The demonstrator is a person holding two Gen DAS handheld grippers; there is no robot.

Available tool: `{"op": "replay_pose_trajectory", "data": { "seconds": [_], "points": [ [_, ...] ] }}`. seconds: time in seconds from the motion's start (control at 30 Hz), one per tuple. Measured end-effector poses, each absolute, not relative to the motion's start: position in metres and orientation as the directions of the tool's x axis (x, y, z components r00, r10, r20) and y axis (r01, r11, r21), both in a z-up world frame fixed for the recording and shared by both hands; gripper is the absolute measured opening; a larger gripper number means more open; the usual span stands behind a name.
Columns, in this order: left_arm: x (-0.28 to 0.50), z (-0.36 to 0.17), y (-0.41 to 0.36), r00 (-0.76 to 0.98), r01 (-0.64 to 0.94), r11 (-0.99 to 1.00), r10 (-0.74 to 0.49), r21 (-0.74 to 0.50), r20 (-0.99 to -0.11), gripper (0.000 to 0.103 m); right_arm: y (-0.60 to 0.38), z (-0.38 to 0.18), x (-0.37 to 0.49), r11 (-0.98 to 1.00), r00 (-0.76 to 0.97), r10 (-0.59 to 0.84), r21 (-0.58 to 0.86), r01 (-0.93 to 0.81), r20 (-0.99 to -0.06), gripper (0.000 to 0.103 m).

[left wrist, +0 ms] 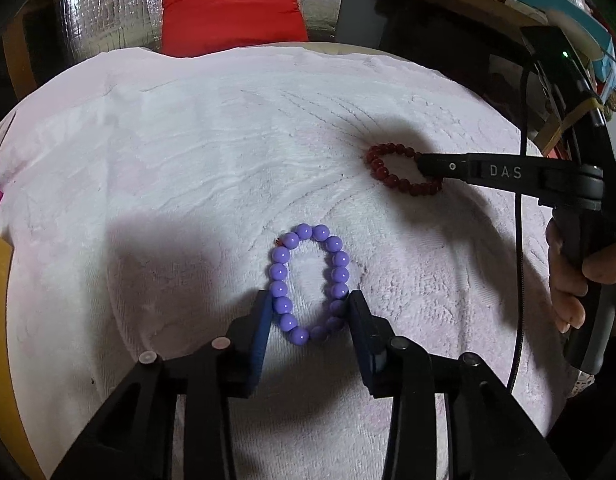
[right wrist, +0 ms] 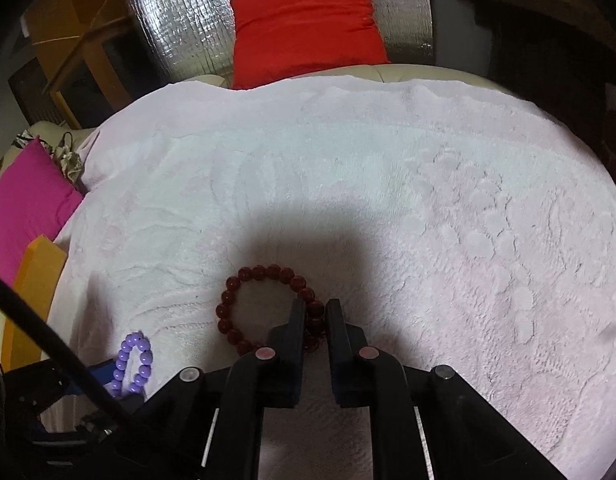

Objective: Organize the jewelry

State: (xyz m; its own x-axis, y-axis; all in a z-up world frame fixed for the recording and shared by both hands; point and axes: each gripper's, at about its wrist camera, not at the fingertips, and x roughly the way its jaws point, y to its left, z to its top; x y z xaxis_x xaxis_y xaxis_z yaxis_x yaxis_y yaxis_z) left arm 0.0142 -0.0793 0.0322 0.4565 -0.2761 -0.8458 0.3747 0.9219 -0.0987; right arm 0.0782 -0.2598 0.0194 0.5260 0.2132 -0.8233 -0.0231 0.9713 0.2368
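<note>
Pale pink terry towel (left wrist: 188, 168) covers the whole work surface, and both bracelets lie on it. The purple bead bracelet (left wrist: 308, 284) sits near the middle of the towel in the left wrist view, squeezed into a long oval. The left tongs (left wrist: 310, 312) straddle its near end, one finger against the beads on each side, so they are clamped on the purple bracelet across its width.

The dark red bead bracelet (right wrist: 264, 308) lies further off to the right, well apart from the purple one. The right tongs (right wrist: 316, 316) stand nearly closed, pinching the right-hand strand of the red loop between their pads, while the rest of the loop rests flat on the towel. In the left wrist view a hand (left wrist: 568, 280) grips the handle of the right tongs at the frame's right edge.

Beyond the towel's far edge a red cushion (right wrist: 304, 24) leans against silver foil sheeting (right wrist: 176, 28). A magenta cushion (right wrist: 24, 204) lies at the left.
</note>
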Motion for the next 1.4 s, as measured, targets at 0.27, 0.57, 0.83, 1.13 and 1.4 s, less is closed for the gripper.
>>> {"op": "replay_pose_trajectory", "data": {
  "seconds": [0.27,0.57,0.83,1.13,1.4],
  "points": [
    [0.013,0.037,-0.076,0.479,0.339,0.936,-0.262,-0.099,-0.837,0.02,-0.243,0.02,0.074,0.984,0.566,0.178,0.162,-0.078,-0.805,0.012],
    [0.006,0.053,-0.071,0.56,0.3,0.953,-0.208,-0.039,-0.802,0.02,-0.239,0.037,0.069,0.978,0.631,0.203,0.187,-0.093,-0.749,0.01],
    [0.0,0.069,-0.061,0.606,0.271,0.962,-0.184,-0.017,-0.774,0.02,-0.229,0.058,0.062,0.966,0.685,0.247,0.23,-0.119,-0.686,0.01],
    [-0.009,0.083,-0.043,0.637,0.244,0.969,-0.18,-0.025,-0.75,0.02,-0.215,0.073,0.054,0.958,0.708,0.277,0.246,-0.149,-0.65,0.01],
    [-0.011,0.088,-0.031,0.644,0.219,0.975,-0.178,-0.043,-0.744,0.02,-0.214,0.076,0.05,0.957,0.703,0.282,0.244,-0.157,-0.653,0.01]
  ]
}}
